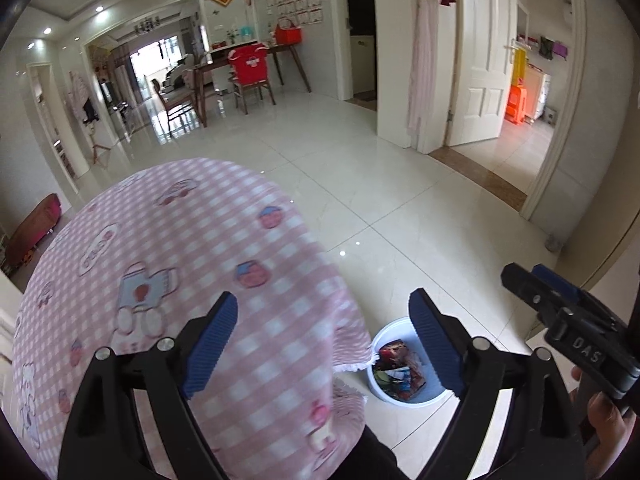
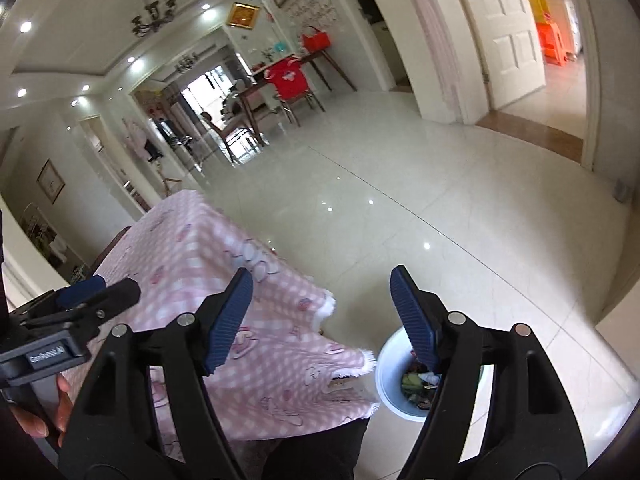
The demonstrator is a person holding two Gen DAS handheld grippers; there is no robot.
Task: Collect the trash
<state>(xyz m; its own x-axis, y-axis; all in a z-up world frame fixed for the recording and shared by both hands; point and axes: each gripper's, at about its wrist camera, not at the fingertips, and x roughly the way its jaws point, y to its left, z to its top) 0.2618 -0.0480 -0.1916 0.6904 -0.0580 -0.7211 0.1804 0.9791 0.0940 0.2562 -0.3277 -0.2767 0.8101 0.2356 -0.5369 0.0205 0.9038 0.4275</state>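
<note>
Both tongs stood with jaws apart and nothing between them. The left tongs (image 1: 324, 340) hovered over the bench (image 1: 168, 240), which was draped in a pink checked cloth printed with cartoon bears. The right tongs (image 2: 322, 316) hung over the near corner of that cloth, with their right-hand pad directly above the waste bin (image 2: 390, 376).

The waste bin, a pale round tub, stood on the tiled floor (image 1: 400, 208) just beside the bench corner, partly tucked under the fringed cloth edge. It held the collected trash (image 1: 396, 372): crumpled wrappers and packets in mixed colours. No loose trash was visible on the cloth or on the floor near it; the lower part of the bench top was hidden behind the tongs.

Judged from this layout, the step in hand was the drop into the bin, with the right tongs emptied over it. The task looked well advanced or near its end.

The next move called for a sweep of the bench top and the surrounding floor for any remaining piece. If one was found, the tongs should be lowered around it with jaws wide, closed firmly, then carried to a point over the bin opening, clear of the overhanging cloth.
</note>
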